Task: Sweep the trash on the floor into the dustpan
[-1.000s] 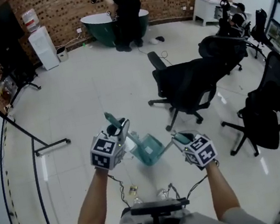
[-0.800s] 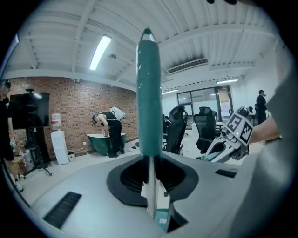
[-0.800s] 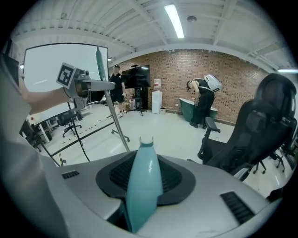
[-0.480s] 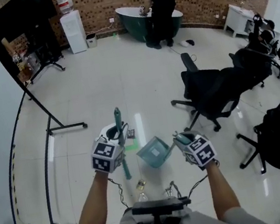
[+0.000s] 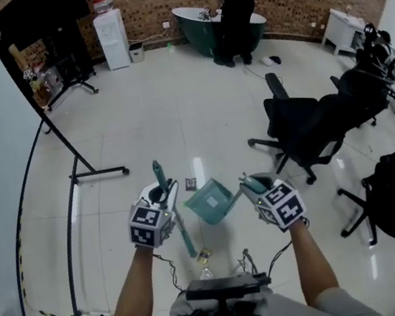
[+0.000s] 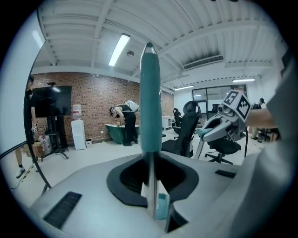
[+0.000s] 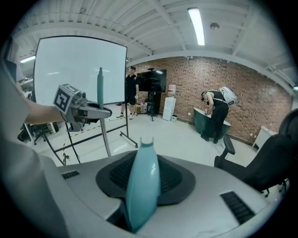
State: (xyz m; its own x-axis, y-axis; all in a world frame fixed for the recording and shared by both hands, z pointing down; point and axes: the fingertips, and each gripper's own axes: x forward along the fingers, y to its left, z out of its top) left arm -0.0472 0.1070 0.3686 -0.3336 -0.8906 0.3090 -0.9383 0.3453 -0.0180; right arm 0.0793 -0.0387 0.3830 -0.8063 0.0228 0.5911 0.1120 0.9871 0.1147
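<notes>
While the person stands mid-floor, the left gripper [image 5: 160, 195] is clamped on the teal-handled broom [image 5: 160, 176]. Its grip stands upright above the jaws and its thin metal shaft slants down toward the near floor. The right gripper [image 5: 251, 184] is closed round the pale teal plastic handle of the square teal dustpan [image 5: 211, 201], which hangs tilted between the two grippers (whether it clears the floor I cannot tell). A small dark scrap [image 5: 191, 184] lies on the white tiled floor [image 5: 138, 118] just left of the pan's far edge. Black office chairs [image 5: 304, 124] stand to the right. At the far brick wall [image 5: 156, 3], another person [image 5: 228, 6] bends over a dark green tub [image 5: 194, 23].
</notes>
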